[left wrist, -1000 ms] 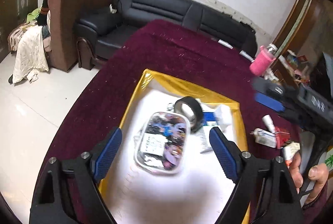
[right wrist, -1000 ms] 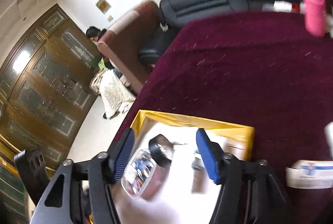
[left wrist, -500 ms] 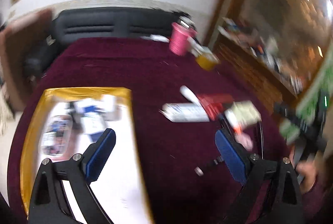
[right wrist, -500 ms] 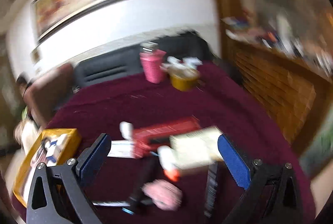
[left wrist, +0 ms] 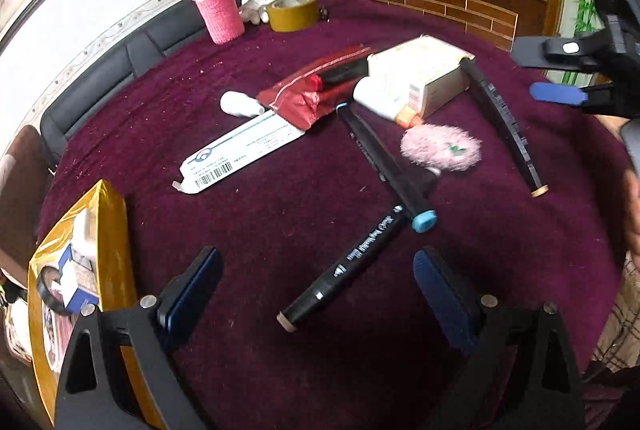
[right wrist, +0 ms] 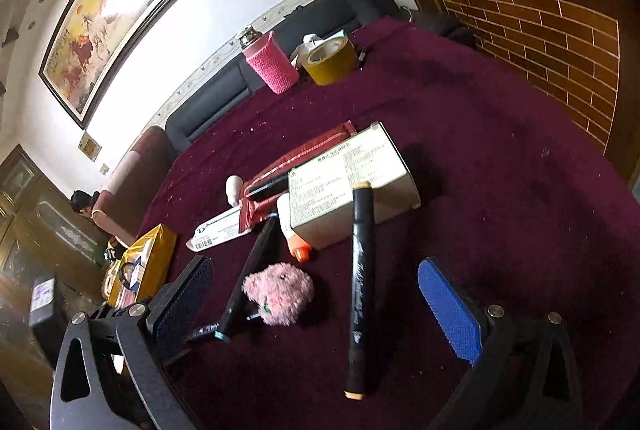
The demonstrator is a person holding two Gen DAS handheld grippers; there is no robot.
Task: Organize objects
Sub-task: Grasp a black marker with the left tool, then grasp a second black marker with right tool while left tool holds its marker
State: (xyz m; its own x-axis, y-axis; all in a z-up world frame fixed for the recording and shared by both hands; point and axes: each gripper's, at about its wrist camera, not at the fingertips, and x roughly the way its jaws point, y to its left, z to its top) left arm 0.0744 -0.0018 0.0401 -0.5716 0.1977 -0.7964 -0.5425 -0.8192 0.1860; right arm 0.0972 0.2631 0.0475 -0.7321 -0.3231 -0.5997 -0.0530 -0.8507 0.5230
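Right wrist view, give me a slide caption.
Open right gripper hovers over black marker and pink pom-pom on maroon tablecloth.

Three black markers lie flat on my maroon tabletop. Pink fuzzy puff between them; white box, red pouch, barcoded carton behind. Gold tray left.

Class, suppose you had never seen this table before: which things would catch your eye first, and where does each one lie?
Probably the fluffy pink pom-pom, lying mid-table between two black markers. Next, the white carton behind it, with one marker propped against its front edge. At the far edge of the maroon tablecloth, a pink knitted bottle sleeve stands beside a yellow tape roll.
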